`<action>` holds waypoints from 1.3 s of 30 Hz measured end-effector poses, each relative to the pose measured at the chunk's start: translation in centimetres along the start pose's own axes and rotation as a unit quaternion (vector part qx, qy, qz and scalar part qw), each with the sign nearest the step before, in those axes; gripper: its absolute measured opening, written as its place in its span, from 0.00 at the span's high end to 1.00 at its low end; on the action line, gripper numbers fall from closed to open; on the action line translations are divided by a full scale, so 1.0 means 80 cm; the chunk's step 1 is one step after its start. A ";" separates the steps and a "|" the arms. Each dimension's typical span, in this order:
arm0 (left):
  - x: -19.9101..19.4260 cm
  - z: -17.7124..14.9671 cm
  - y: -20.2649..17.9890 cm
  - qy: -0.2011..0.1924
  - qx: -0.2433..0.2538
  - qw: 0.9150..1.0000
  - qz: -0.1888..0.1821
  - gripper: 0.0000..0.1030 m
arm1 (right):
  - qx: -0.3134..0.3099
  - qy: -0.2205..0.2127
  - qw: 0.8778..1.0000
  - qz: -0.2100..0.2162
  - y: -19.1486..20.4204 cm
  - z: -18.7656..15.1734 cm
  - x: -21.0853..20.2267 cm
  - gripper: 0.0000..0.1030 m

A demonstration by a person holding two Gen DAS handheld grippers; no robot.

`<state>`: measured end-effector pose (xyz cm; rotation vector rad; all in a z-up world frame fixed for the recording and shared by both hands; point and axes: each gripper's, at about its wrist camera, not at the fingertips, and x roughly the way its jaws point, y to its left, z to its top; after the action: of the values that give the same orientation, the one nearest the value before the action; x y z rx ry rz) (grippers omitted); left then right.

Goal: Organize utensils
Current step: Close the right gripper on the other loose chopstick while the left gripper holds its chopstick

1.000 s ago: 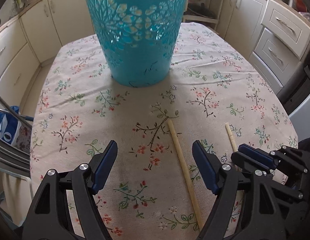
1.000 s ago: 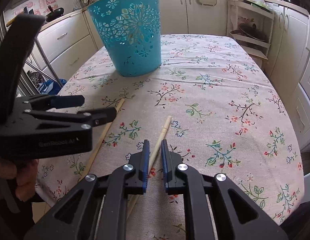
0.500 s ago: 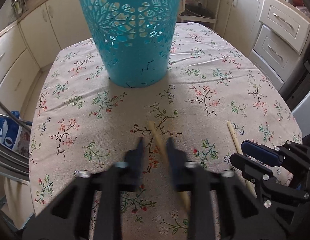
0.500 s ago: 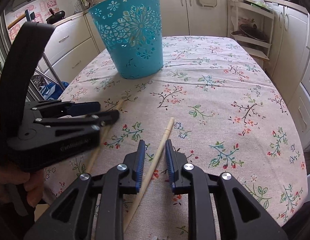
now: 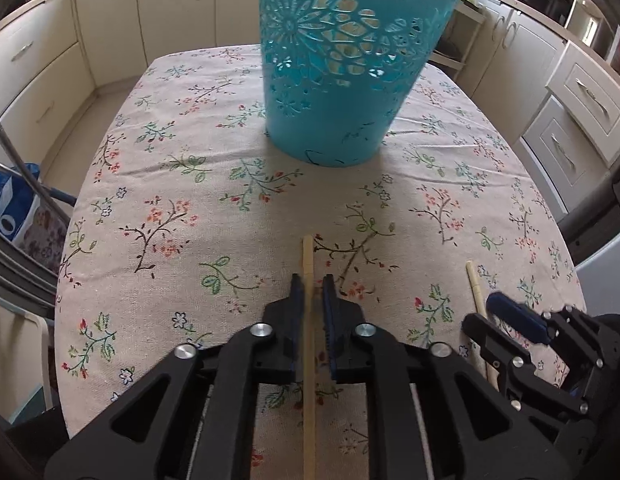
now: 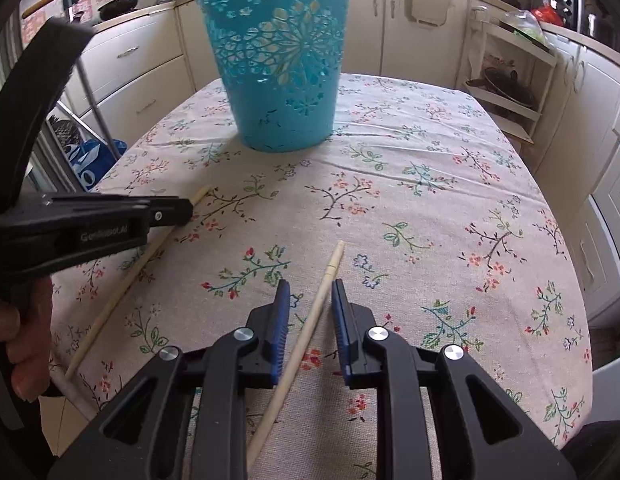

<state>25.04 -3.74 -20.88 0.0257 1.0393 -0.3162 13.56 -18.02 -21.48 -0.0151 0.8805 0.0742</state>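
Observation:
Two wooden chopsticks lie on the flowered tablecloth in front of a teal cut-out basket [image 5: 342, 60], also seen in the right wrist view [image 6: 281, 68]. My left gripper [image 5: 310, 286] has closed around the left chopstick [image 5: 308, 344], its blue pads nearly touching it. My right gripper [image 6: 308, 292] straddles the right chopstick [image 6: 310, 328], jaws partly open with gaps on both sides. The right chopstick also shows in the left wrist view [image 5: 476, 292], and the left chopstick in the right wrist view [image 6: 125, 284].
The table [image 6: 430, 184] stands in a kitchen with cream cabinets [image 5: 582, 104] around it. A blue bag [image 5: 9, 208] sits on the floor at the left. The right table edge [image 6: 586, 320] is close by.
My left gripper has swung over the left chopstick and closed from wide open to a narrow grip on it. My right gripper has opened slightly around the right chopstick.

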 end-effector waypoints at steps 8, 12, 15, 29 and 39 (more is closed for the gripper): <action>0.000 -0.016 -0.033 -0.012 0.067 0.997 0.035 0.57 | -0.023 0.010 1.000 -0.003 0.012 0.005 0.005 0.84; -0.004 -0.015 -0.025 -0.017 0.059 0.998 0.026 0.89 | -0.017 0.014 1.000 -0.004 0.009 0.005 0.005 0.85; -0.007 -0.014 -0.014 -0.013 0.034 0.999 0.002 0.95 | -0.005 0.013 1.000 -0.009 0.003 0.004 0.004 0.75; -0.008 -0.022 -0.019 -0.024 0.061 0.997 0.034 0.88 | -0.013 0.014 1.000 -0.007 0.003 0.002 0.004 0.75; -0.021 -0.011 0.004 -0.040 0.012 0.999 -0.020 0.96 | -0.019 0.009 1.000 -0.003 0.004 0.001 0.003 0.75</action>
<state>23.62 -2.90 -19.95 0.0139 0.9581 -0.3622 13.79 -17.71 -21.60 -0.0533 0.8979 0.0859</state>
